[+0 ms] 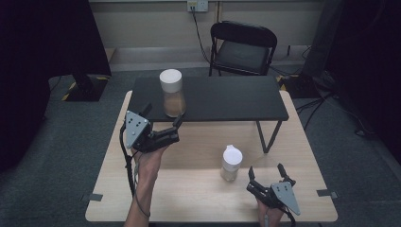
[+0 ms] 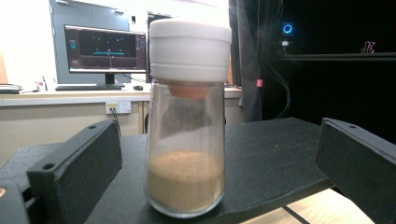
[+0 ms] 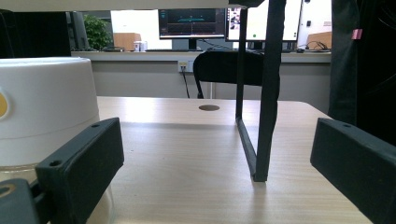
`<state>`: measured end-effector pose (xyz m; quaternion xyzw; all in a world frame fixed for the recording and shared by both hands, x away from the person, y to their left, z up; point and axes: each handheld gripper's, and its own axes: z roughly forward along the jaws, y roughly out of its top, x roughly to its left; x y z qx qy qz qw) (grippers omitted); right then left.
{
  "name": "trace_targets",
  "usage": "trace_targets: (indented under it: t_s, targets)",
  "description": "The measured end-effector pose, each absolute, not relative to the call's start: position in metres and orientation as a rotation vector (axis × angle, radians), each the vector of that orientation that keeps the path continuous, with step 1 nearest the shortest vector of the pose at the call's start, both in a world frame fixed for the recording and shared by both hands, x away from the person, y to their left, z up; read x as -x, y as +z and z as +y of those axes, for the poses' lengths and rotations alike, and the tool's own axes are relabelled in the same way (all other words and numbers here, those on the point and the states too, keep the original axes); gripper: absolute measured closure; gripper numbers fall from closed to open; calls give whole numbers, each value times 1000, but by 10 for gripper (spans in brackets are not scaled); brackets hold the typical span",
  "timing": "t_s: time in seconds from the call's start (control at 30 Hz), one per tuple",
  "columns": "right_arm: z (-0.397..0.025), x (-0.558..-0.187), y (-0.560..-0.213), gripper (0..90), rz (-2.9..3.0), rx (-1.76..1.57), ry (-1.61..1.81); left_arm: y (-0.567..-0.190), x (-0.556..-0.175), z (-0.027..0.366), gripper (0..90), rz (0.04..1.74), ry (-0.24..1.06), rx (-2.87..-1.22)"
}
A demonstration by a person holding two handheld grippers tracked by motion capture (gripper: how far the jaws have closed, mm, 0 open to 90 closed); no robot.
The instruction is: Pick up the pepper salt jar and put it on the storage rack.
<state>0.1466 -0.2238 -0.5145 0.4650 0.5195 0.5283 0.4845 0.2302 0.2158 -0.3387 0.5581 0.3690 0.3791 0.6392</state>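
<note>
Tipping risk was high: left gripper (image 1: 163,124) fingers stood released around the shaker jar (image 2: 186,140) at the shelf's (image 1: 227,101) front edge; off-centre closure could topple it.

High view looks down on the table (image 1: 293,142); gripper views sit low, facing the shelf (image 2: 271,154).

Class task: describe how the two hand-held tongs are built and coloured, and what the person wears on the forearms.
Both the left tongs and the right tongs are black with two flat, blocky jaws, each topped by a grey three-cornered plate with small dots. A black cable trails from each. The forearms are bare, without sleeves.
</note>
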Motion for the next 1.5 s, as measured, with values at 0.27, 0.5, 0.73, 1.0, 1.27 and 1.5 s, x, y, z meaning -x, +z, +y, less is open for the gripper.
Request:
trace_targets:
  t_s: [0.27, 0.5, 0.73, 1.0, 1.27, 1.5]
  targets:
    - [-224, -147, -514, 15, 1265, -1132, 1286, -349, -221, 218, 0, 847, 865, -1262]
    - [-224, -147, -514, 15, 1265, -1132, 1286, -359, -213, 220, 1, 849, 874, -1258]
    - [-224, -147, -514, 15, 1265, -1132, 1286, -366, -208, 221, 2, 845, 891, -1268]
    - [-224, -147, -514, 15, 1265, -1132, 1286, -380, -205, 223, 2, 851, 890, -1265]
    - [-224, -147, -514, 15, 1265, -1132, 1286, -395, -202, 223, 2, 852, 901, -1278]
    - [-224, -147, -514, 15, 1265, -1132, 1286, -407, -196, 222, 3, 867, 904, -1278]
